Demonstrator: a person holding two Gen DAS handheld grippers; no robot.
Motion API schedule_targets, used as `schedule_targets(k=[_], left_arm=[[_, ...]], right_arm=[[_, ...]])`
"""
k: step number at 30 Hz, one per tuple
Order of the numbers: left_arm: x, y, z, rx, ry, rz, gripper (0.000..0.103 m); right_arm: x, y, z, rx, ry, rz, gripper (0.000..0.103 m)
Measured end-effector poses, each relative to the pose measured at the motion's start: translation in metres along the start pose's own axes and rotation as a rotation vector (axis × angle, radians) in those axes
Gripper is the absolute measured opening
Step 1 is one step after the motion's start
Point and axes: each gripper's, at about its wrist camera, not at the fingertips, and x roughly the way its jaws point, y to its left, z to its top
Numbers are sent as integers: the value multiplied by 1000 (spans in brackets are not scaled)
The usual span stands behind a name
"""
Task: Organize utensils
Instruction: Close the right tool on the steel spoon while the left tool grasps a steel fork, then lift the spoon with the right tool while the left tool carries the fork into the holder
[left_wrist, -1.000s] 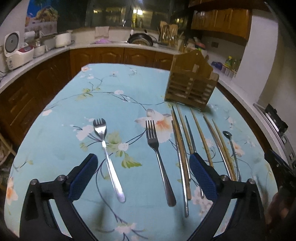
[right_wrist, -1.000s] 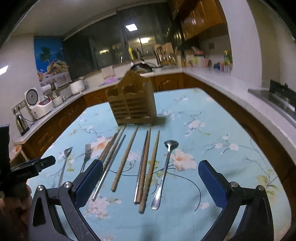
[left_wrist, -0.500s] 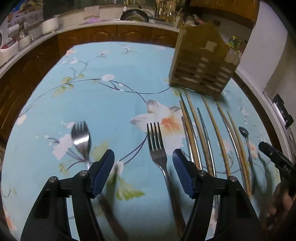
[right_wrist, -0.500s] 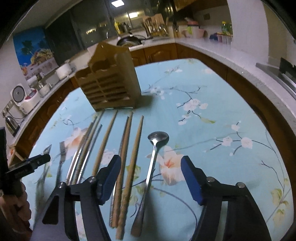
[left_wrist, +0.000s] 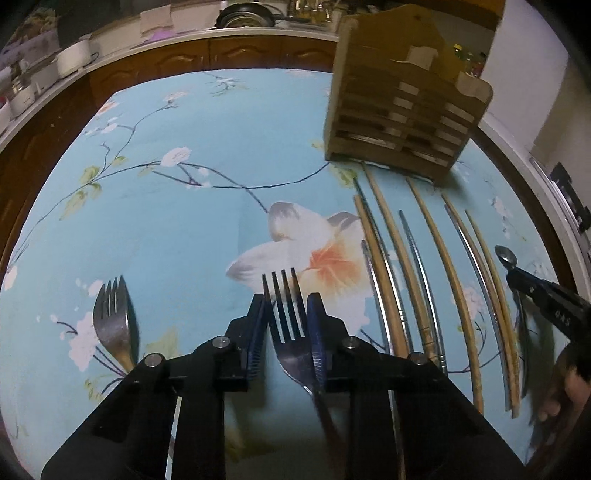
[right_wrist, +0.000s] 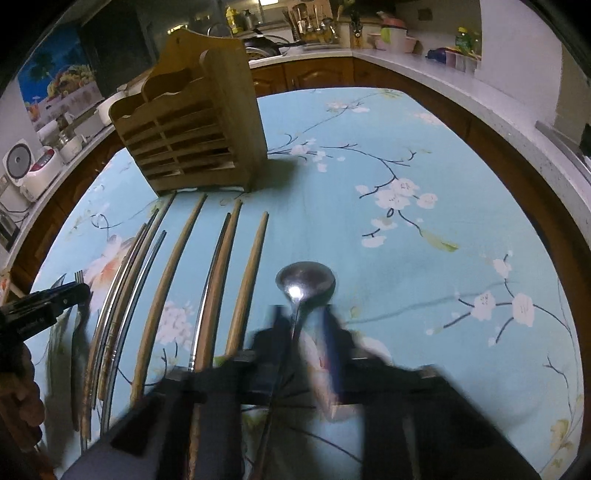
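Note:
A steel fork (left_wrist: 286, 314) lies on the floral tablecloth with its head between the blue pads of my left gripper (left_wrist: 286, 295). The jaws are closing and the pads touch the fork's sides. A second fork (left_wrist: 110, 314) lies to its left. In the right wrist view a metal spoon (right_wrist: 304, 282) lies right of several chopsticks (right_wrist: 218, 280). My right gripper (right_wrist: 301, 317), blurred by motion, is closing down on the spoon's thin handle just behind the bowl. The slatted wooden utensil holder (right_wrist: 192, 125) stands upright at the far ends of the chopsticks.
Wooden and metal chopsticks (left_wrist: 439, 266) lie side by side between fork and spoon. The holder (left_wrist: 402, 110) is at the table's far right in the left wrist view. A counter with appliances (right_wrist: 33, 170) and dark cabinets rings the table (right_wrist: 424, 155).
Both grippers have dropped forward toward the table and gone from wide open to closed, the left around the middle fork's head, the right around the spoon's handle.

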Motion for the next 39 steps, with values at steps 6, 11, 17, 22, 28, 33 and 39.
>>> schedule_targets(k=[6,11,17,22,28,33,39], left_arm=[[-20,3,-3,-10,-42,-69,2],[-40,6,-6,-12,-83,-78,2],[-67,8,-10,-18,-135,-96,1],[-92,7,-7,-12,-195,-100,1],[-116,6,-1,-1,-259,-97,1],[-129,7,8,0,-307,-94,1],[-139,5,23,2,-360,-76,1]], right_arm=[[-17,-4,0,47,-25,87,4],[-46,-1,1,56,-91,127,3],[-72,5,6,66,-155,160,3],[-93,11,12,57,-212,174,2],[-107,14,18,49,-256,179,2],[-116,16,25,38,-291,183,2],[-122,21,36,17,-331,175,2]])
